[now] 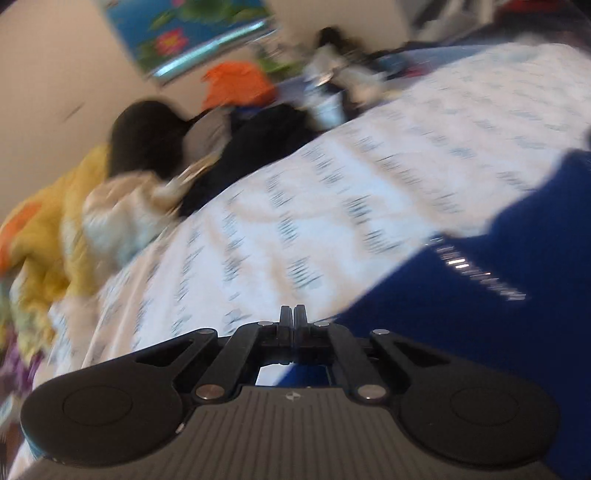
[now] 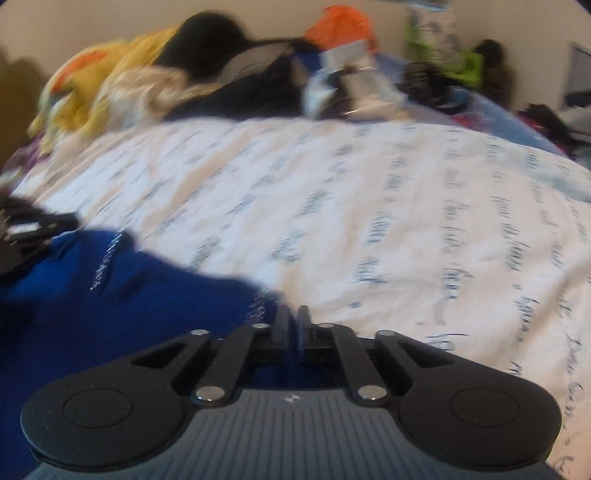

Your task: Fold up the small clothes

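Note:
A royal-blue garment (image 1: 461, 332) with a line of silver lettering lies bunched on the white printed bedsheet (image 1: 332, 192). In the left wrist view its edge runs straight into my left gripper (image 1: 293, 317), whose fingers are pressed together on that edge. In the right wrist view the blue garment (image 2: 110, 314) fills the lower left. My right gripper (image 2: 291, 321) is shut on its near edge, and a strip of blue shows between the fingers. The left gripper (image 2: 26, 229) appears at the garment's far left corner. Both views are motion-blurred.
A heap of other clothes lines the far side of the bed: yellow (image 2: 96, 85), cream (image 2: 147, 92), black (image 2: 207, 33) and orange (image 2: 340, 22) pieces. The printed bedsheet (image 2: 406, 221) stretches out right of the garment. A colourful picture (image 1: 192, 33) hangs on the wall.

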